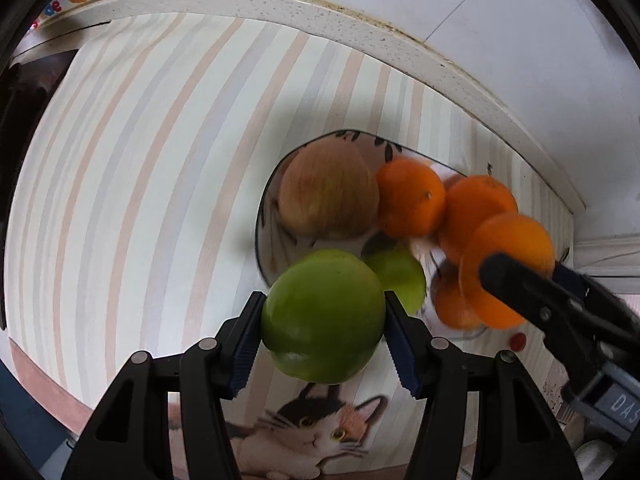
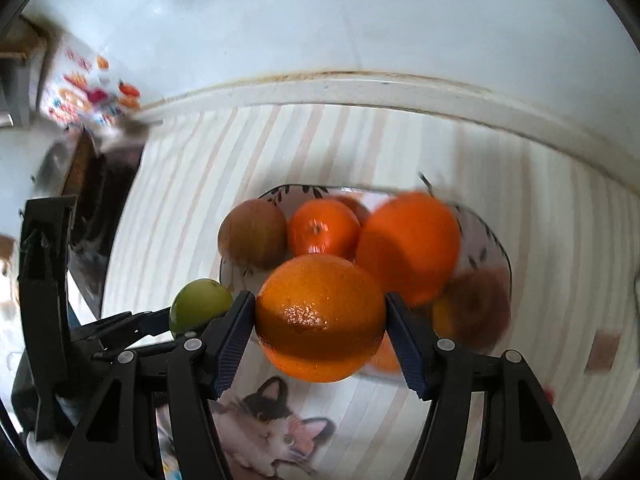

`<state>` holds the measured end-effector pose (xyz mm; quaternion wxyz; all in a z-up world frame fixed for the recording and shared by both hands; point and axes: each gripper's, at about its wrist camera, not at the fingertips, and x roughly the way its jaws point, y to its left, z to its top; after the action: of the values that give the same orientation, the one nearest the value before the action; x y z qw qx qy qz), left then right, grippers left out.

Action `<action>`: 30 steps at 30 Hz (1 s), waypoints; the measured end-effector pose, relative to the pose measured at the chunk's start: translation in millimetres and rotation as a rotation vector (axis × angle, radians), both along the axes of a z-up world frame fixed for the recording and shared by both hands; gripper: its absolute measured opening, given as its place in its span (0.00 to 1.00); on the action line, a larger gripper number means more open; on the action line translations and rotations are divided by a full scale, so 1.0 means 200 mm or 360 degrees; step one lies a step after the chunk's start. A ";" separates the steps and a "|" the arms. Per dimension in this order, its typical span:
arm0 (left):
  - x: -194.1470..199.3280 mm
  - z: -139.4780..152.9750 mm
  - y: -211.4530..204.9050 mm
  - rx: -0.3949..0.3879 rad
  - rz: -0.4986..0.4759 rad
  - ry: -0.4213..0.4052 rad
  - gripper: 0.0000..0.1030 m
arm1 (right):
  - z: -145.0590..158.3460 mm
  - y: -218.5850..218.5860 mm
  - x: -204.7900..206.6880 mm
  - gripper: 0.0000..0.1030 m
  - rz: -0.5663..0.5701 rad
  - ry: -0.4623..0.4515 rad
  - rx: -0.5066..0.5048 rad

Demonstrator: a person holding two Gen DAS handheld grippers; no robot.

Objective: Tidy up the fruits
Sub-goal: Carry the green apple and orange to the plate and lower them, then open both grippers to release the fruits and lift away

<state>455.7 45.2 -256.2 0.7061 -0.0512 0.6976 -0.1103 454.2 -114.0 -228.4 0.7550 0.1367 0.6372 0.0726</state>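
Observation:
My left gripper [image 1: 324, 320] is shut on a green apple [image 1: 322, 316] and holds it just in front of the glass fruit bowl [image 1: 266, 208]. My right gripper [image 2: 320, 320] is shut on a large orange [image 2: 320, 318] and holds it over the bowl's near rim [image 2: 502, 248]. The bowl holds a brownish apple [image 1: 328, 188], oranges [image 1: 412, 198], and a second green fruit [image 1: 400, 276]. In the left wrist view the right gripper's orange [image 1: 508, 264] is at the right. In the right wrist view the left gripper's green apple [image 2: 200, 304] is at the left.
The bowl stands on a striped tablecloth [image 1: 140, 160] with a cat picture [image 1: 320, 432] near me. A white wall ledge [image 1: 360, 28] runs behind the table. Colourful magnets [image 2: 92, 92] sit on a surface at far left. A small red item [image 1: 518, 341] lies right of the bowl.

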 end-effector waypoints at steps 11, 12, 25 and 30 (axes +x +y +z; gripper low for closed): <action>0.04 -0.12 0.01 0.0003 0.0047 0.0048 0.54 | -0.09 0.07 0.19 0.66 0.0154 0.0125 -0.0109; 0.04 -0.13 0.01 -0.0003 0.0060 0.0050 0.54 | -0.09 0.08 0.19 0.66 0.0161 0.0111 -0.0115; 0.06 -0.13 -0.01 0.0008 0.0059 0.0066 0.54 | -0.08 0.07 0.21 0.67 0.0135 0.0105 -0.0135; 0.07 -0.10 -0.02 -0.0003 0.0038 0.0037 0.77 | -0.02 0.01 0.20 0.80 0.0056 0.0067 -0.0097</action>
<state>469.9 41.6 -276.6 0.6991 -0.0615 0.7050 -0.1019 494.2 -111.4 -233.0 0.7438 0.1038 0.6572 0.0636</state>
